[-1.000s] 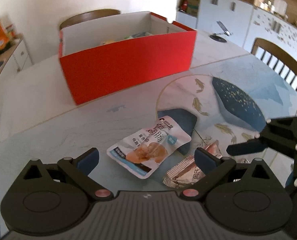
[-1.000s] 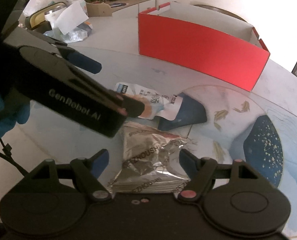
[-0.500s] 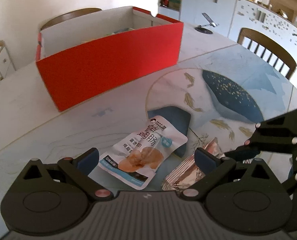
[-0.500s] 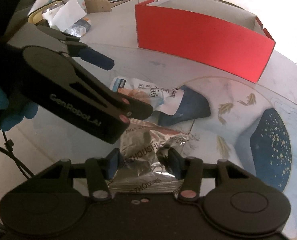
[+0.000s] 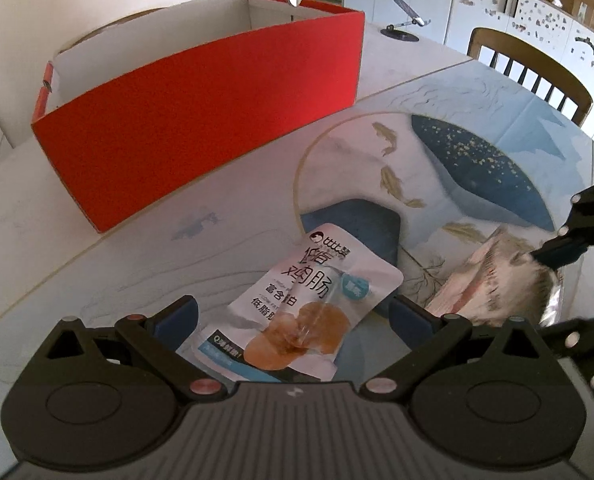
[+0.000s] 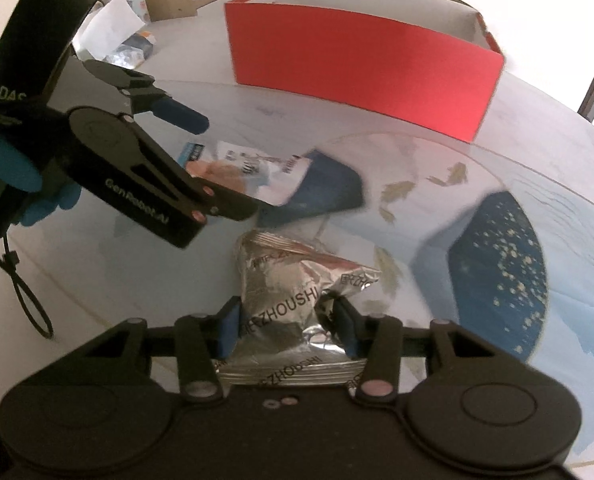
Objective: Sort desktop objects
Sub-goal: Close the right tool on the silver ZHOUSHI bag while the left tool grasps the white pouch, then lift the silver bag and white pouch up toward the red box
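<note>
A white sausage packet (image 5: 309, 296) lies flat on the table between the open fingers of my left gripper (image 5: 293, 316), which hovers just over it without touching. To its right, a crumpled silver foil snack packet (image 6: 293, 300) sits between the blue pads of my right gripper (image 6: 287, 326). Those jaws are closing, and both pads press into the foil. The red cardboard box (image 5: 201, 112) stands open-topped at the back of the table. In the right wrist view, the left gripper (image 6: 217, 160) reaches in from the left over the white packet (image 6: 249, 168).
A whale-patterned mat (image 5: 477, 168) covers the table under the packets. A wooden chair (image 5: 533, 68) stands at the far right edge and a phone stand (image 5: 407, 28) sits behind the box. A blue-gloved hand (image 6: 13, 164) holds the left gripper. Papers and clutter (image 6: 129, 40) lie at the far left.
My right jaws have closed in from wide open onto the silver packet, crumpling it. My left gripper has dropped lower and moved in over the white packet, still open.
</note>
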A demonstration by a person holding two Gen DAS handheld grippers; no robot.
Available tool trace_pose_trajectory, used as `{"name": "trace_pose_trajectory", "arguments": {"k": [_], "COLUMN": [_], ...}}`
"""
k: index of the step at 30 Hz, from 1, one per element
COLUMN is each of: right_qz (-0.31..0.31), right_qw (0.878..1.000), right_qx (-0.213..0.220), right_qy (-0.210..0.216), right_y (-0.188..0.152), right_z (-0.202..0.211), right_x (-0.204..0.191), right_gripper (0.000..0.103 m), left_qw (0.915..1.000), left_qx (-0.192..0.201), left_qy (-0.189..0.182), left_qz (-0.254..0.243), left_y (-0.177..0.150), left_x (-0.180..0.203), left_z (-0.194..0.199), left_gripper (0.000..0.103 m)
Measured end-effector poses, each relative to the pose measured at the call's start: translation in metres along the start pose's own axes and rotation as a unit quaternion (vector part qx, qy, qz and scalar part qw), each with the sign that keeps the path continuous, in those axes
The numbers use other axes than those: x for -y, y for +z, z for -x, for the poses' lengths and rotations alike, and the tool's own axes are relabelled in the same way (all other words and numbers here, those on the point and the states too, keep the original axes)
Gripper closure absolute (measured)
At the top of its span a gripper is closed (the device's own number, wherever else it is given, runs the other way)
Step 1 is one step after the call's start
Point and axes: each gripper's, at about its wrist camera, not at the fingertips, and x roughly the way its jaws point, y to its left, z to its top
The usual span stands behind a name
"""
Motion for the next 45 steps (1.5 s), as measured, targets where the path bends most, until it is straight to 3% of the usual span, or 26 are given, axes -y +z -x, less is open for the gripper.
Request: {"name": "trace_pose_trajectory", "arguments": {"k": [14, 19, 21, 24, 35, 45], "right_qz": [-0.038, -0.039, -0.041, -0.043, -0.057, -0.079], "right_qw": [0.999, 0.999, 0.999, 0.999, 0.998, 0.996], "right_qx": [-0.011, -0.014, -0.015, -0.016, -0.012, -0.014], "right_qy": [-0.025, -0.025, -0.023, -0.023, -0.028, -0.037], "right_y": [-0.029, -0.028, -0.027, -0.026, -0.025, -0.026], "right_z": [0.007, 0.005, 0.004, 0.003, 0.005, 0.006], "right_x": [0.038, 0.038, 0.039, 0.039, 0.038, 0.034], "right_gripper": [0.056, 0.055, 0.055, 0.055, 0.058, 0.058], "left_qw": [0.9998, 0.9997, 0.9996, 0.999, 0.9956, 0.986], "left_qx": [-0.005, 0.0, 0.004, 0.002, 0.002, -0.017], "left_qy": [0.002, 0.007, 0.011, 0.017, 0.039, 0.041], "left_qz": [0.019, 0.023, 0.027, 0.041, 0.086, 0.161], "left_y": [-0.001, 0.001, 0.001, 0.002, -0.019, -0.05], "left_x": [0.0, 0.0, 0.001, 0.0, 0.005, 0.009], "left_z": [-0.012, -0.01, -0.008, -0.005, 0.013, 0.041], "left_gripper": [0.003, 0.015, 0.034, 0.04, 0.043, 0.043]}}
